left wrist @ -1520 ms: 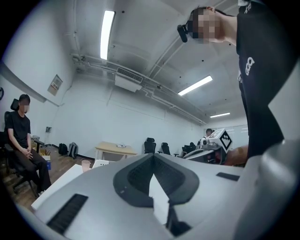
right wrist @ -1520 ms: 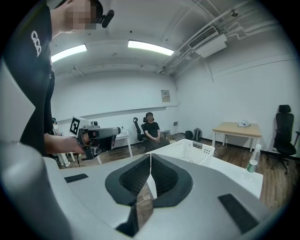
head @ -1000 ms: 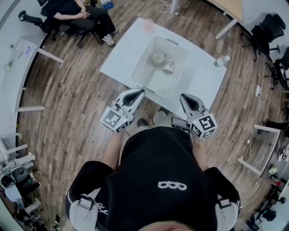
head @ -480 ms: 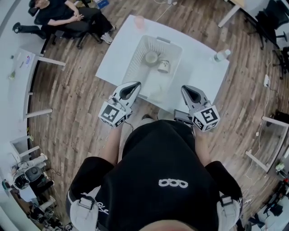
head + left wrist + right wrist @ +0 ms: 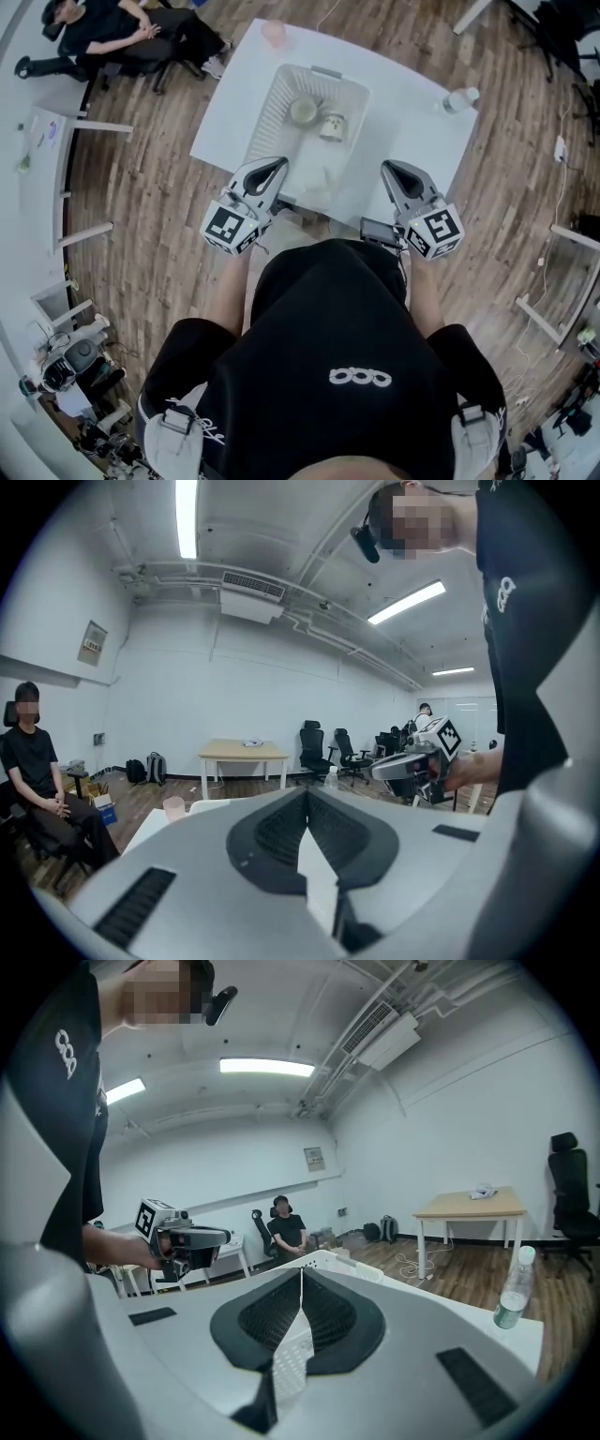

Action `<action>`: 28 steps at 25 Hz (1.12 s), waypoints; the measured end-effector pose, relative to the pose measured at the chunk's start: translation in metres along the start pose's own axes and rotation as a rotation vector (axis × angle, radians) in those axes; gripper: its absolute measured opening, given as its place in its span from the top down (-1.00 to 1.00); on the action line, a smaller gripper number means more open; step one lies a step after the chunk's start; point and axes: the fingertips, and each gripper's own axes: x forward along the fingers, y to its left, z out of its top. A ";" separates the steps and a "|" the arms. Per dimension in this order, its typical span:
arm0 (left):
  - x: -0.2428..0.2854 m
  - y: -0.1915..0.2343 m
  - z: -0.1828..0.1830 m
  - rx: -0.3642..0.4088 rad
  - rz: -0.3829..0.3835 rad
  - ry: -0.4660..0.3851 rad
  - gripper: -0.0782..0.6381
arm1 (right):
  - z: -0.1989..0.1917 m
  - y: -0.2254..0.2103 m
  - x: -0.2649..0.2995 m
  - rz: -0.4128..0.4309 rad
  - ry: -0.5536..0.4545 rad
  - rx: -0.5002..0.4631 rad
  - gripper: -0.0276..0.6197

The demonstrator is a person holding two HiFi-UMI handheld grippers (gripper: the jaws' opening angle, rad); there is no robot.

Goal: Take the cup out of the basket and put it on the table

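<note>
Overhead, head view: person's stepped closer, left gripper point(image 5: 276, 166) & right gripper point(image 5: 390, 171) now at table's point(image 5: 412, 117) near edge; cup point(image 5: 304, 111) untouched in basket point(image 5: 265, 112). Left gripper view: jaws together, empty. Right gripper view: same, basket just ahead, so reach-in's prob next

Left hand-held gripper point(image 5: 278, 165) and right hand-held gripper point(image 5: 387, 168) nearer the basket point(image 5: 266, 111).

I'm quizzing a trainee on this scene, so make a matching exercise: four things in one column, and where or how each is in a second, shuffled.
1 pink cup
2 water bottle
3 greenish cup
4 left tongs

A inside the basket
B shut, holding nothing
C far corner of the table
D right corner of the table

Pairs: 1-C, 2-D, 3-A, 4-B
</note>
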 end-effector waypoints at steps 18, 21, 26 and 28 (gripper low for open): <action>-0.002 0.062 -0.016 0.012 -0.123 0.042 0.76 | 0.018 0.032 0.066 -0.115 -0.024 0.060 0.84; -0.001 0.065 -0.018 0.025 -0.123 0.053 0.76 | 0.018 0.033 0.068 -0.116 -0.018 0.059 0.84; 0.007 0.068 -0.025 0.049 -0.125 0.082 0.76 | 0.016 0.034 0.074 -0.105 -0.008 0.059 0.84; 0.011 0.069 -0.028 0.052 -0.125 0.094 0.76 | 0.014 0.034 0.077 -0.099 -0.004 0.059 0.84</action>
